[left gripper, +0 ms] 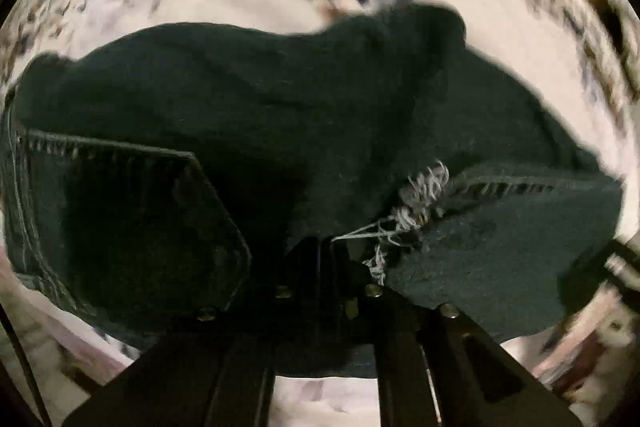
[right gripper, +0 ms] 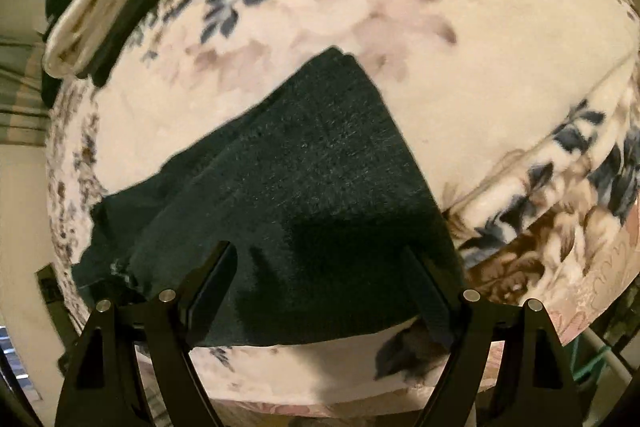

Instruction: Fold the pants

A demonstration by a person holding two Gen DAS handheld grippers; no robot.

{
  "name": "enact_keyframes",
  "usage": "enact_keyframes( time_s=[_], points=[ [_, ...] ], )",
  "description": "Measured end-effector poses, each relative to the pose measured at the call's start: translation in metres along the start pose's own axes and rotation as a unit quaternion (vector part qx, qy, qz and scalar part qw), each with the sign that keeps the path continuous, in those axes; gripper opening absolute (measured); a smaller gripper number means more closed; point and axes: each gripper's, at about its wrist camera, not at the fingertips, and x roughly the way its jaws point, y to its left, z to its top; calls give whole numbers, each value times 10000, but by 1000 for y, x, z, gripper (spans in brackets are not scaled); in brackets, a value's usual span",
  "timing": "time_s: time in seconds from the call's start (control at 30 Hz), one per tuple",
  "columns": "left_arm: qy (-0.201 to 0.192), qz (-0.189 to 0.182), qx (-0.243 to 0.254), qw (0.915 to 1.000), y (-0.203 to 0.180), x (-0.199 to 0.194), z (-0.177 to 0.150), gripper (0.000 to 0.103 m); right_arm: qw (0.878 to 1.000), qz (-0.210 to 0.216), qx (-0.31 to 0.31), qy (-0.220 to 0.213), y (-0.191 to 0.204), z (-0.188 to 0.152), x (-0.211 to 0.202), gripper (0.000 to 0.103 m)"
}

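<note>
pants | long axis lower-left to upper-right | on floral blanket

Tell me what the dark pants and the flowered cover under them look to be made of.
Pants: likely dark denim, matte; pale contrast stitching around a pocket and a frayed, whitish thread edge suggest it. Flowered cover: probably a plush fleece blanket, soft and slightly fuzzy with a printed pattern, though blur leaves that open.

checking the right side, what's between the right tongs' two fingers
Only the dark pants; the open right tongs straddle the cloth without pinching it, seen in the right wrist view.
</note>
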Motion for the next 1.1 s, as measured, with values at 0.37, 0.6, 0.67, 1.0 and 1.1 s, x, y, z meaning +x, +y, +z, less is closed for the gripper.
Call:
enact_keyframes(
  time_s=[0.37, 0.6, 0.67, 1.0, 1.1],
  points=[
    [-1274, -2464, -2517, 9272, 125, -80, -43, 74, 9957, 611, -609, 330, 73, -11, -9, 86],
    [-1695, -2422, -4685, 8326, 232, -43, -90, 75, 9925, 770, -716, 626, 118, -24, 15, 86],
    [-1706, -2363, -5005, 8152, 247, -29, -97, 75, 9921, 762, -742, 669, 128, -25, 21, 86],
    [-2177, -1852, -4629, 8391, 262, -33, -51, 73, 9878, 552, -1084, 969, 160, -37, 52, 86],
    [-2018, -1842, -4586, 8456, 265, -17, -42, 73, 9873, 550, -1005, 1097, 160, -43, 62, 86]
  ],
)
